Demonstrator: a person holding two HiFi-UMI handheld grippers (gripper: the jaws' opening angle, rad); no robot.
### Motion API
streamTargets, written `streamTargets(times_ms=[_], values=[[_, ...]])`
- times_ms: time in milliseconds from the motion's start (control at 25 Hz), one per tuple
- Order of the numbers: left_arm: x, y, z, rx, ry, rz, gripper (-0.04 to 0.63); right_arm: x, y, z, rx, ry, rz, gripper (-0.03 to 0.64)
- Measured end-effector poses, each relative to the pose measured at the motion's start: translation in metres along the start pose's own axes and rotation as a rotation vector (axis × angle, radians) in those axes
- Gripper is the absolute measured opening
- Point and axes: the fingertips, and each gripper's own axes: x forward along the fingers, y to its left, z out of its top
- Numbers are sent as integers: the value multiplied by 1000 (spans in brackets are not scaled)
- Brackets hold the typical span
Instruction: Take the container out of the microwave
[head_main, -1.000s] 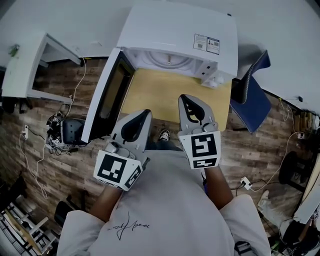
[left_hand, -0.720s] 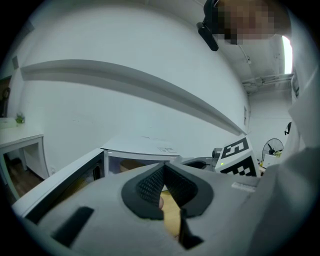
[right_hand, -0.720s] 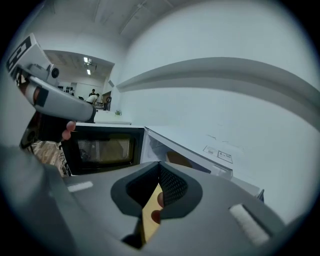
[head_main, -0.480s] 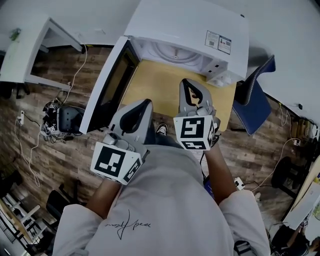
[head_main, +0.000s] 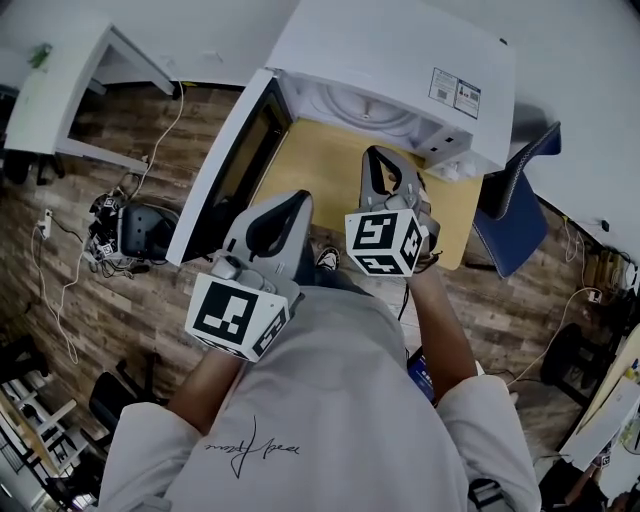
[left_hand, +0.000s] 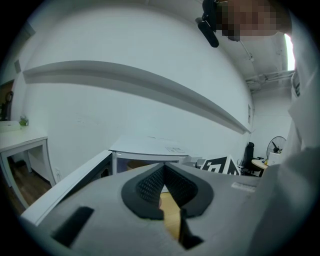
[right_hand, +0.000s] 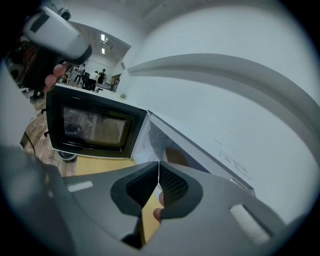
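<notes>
Holding both claws out in front of the microwave (head_main: 400, 50), I'm looking steeply down on its white top. The door (head_main: 225, 170) stands wide open, swung out to my left, its dark window facing inward. The microwave sits at the far end of a yellow table (head_main: 320, 175), and both claws hang over that bare yellow stretch, short of the opening.

My left claw (head_main: 297, 200) is closed, the ribbed pads meeting at the tips with nothing between them. In the left gripper view it points at the open front from a little way back, touching nothing.

My right claw (head_main: 381, 153) is also closed, with only a hairline seam showing between the pads, and it's empty too. It's a touch nearer the opening than the left. Its marker cube (head_main: 385, 242) is rolled so that two faces show from above.

The container (right_hand: 175, 156) is still in the microwave. In the right gripper view it shows as a tan rounded shape inside the white cavity, just past the door edge, well apart from both claws. From the head view I see only the pale ring of the turntable, and I can't make out the container's form any better than that
</notes>
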Motion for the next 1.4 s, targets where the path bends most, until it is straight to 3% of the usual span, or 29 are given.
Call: streamTargets(times_ms=[280, 1160, 1400], values=[[9, 7, -2, 33, 16, -1, 0, 27, -1, -8, -59, 41, -11, 28], [4, 28, -7, 17, 29, 45, 0, 111, -8, -40, -292, 145, -125, 106], [5, 37, -8, 19, 23, 76, 0, 128, -10, -45, -313, 166, -140, 126]])
